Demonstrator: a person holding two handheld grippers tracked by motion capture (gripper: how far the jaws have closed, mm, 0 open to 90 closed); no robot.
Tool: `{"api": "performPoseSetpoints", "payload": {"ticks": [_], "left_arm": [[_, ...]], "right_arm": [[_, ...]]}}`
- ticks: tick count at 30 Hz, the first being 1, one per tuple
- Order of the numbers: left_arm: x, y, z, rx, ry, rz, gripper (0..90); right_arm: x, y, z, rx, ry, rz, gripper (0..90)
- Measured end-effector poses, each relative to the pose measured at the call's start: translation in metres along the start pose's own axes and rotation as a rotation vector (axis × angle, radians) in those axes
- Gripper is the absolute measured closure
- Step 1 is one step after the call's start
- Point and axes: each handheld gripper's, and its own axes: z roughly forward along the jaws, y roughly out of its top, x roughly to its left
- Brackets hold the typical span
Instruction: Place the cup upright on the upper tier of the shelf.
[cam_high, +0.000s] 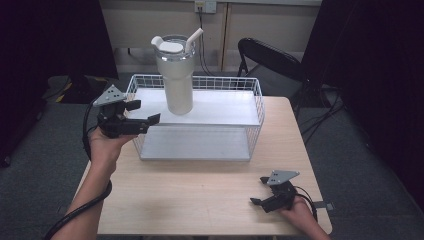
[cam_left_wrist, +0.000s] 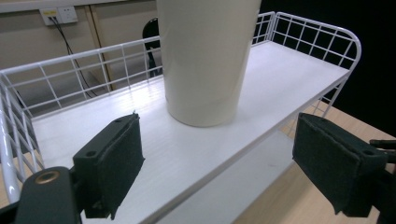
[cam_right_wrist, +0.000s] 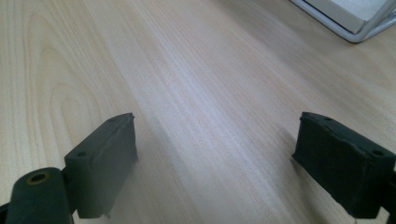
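Black padded jaws of the left gripper (cam_left_wrist: 219, 154) stand spread wide in the left gripper view, nothing between them, aimed at the base of the tumbler (cam_left_wrist: 208, 56) just ahead at twelve o'clock. That tumbler (cam_high: 176, 72) is a tall cream-coloured cup with a clear lid and a straw; it stands upright on the upper shelf of the white wire rack (cam_high: 257, 95), toward the shelf's left half. It looks stiff and smooth-walled, likely slippery against the pads, and top-heavy given its height; whether it holds liquid I cannot tell. A sensible hold would be around the narrower lower body, jaws square to the wall, rather than up at the wider lid, and kept upright so the straw end does not tip.

From the tumbler, the left gripper (cam_high: 142, 112) sits at about eight o'clock in the high view, just outside the rack's left wall. Farther out, at about five o'clock, the right gripper (cam_high: 262, 192) rests low near the front edge of the wooden table (cam_high: 200, 200), its jaws likewise parted and empty, well apart from the rack.
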Motion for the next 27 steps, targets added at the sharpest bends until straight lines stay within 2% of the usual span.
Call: {"api": "performPoseSetpoints", "payload": {"ticks": [18,25,27], "left_arm": [[-0.008,-0.034,-0.005,0.009,-0.024,-0.006,15.9],[-0.008,-0.058,-0.006,0.014,-0.033,-0.032,15.9],[-0.009,-0.065,-0.005,0.023,-0.030,-0.026,15.9]], "right_arm": [[0.000,0.000,0.000,0.002,0.001,0.001,12.2],[0.000,0.000,0.000,0.002,0.001,0.000,12.2],[0.000,0.000,0.000,0.003,0.001,0.001,12.2]]}}
